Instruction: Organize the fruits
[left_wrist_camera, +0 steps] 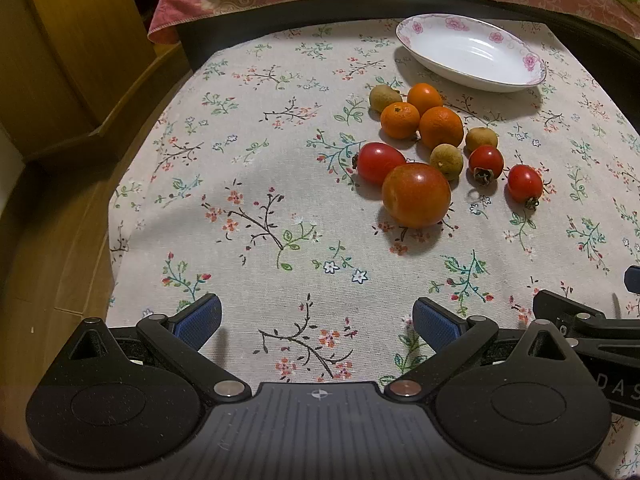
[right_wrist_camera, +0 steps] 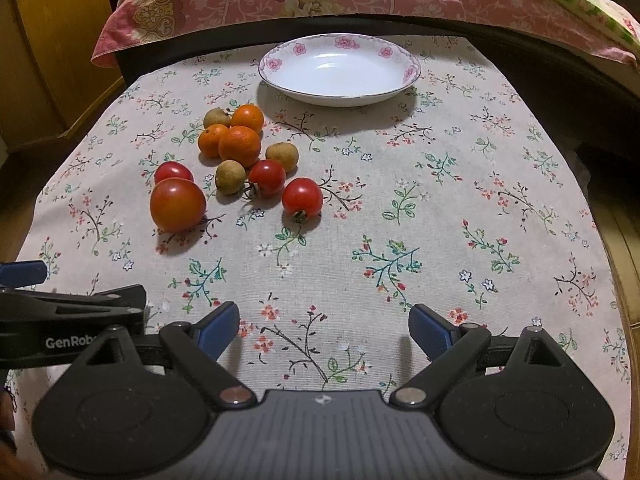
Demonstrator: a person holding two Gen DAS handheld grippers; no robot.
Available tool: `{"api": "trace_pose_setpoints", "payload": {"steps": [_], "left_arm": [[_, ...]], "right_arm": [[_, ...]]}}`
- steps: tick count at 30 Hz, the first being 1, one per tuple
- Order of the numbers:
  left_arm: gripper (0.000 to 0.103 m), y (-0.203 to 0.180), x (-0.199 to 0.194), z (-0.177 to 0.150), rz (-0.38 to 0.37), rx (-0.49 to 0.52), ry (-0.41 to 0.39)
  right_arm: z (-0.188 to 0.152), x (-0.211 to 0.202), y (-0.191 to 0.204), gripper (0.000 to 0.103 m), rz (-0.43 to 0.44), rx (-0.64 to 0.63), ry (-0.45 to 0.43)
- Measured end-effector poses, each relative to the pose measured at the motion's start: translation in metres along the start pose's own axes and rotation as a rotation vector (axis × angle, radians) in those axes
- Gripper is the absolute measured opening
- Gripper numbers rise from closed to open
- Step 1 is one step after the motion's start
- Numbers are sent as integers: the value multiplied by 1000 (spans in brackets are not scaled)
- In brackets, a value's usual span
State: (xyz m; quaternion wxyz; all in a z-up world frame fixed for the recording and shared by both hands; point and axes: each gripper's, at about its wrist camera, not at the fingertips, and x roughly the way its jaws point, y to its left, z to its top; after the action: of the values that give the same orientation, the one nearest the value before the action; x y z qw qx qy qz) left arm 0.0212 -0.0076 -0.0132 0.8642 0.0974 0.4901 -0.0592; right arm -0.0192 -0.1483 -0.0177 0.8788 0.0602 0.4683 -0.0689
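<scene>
Both grippers hover low over the near edge of the bench, side by side. Left gripper [left_wrist_camera: 316, 322]: jaws wide apart, nothing between them. Right gripper [right_wrist_camera: 324, 326]: jaws likewise spread, holding nothing.

Fruit lies clustered on the floral tablecloth [right_wrist_camera: 400, 208], ahead of the left gripper and just short of the plate. Three small oranges [left_wrist_camera: 441, 127] touch one another at the far side of the cluster. Three brownish longans [left_wrist_camera: 447, 161] sit scattered among them. Nearer: one large tomato [left_wrist_camera: 416, 195] touching a cherry tomato [left_wrist_camera: 380, 162]; two more cherry tomatoes lie apart to its right.

White plate with pink flower rim [right_wrist_camera: 276, 60] sits beyond the fruit, holding nothing.
</scene>
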Motion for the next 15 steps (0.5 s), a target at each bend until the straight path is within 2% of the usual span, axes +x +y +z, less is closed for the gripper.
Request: {"api": "trace_pose_setpoints", "payload": {"steps": [15], "left_arm": [[103, 0, 0, 0, 0, 0, 1]], "right_arm": [[0, 1, 0, 91, -3, -2, 3]]}}
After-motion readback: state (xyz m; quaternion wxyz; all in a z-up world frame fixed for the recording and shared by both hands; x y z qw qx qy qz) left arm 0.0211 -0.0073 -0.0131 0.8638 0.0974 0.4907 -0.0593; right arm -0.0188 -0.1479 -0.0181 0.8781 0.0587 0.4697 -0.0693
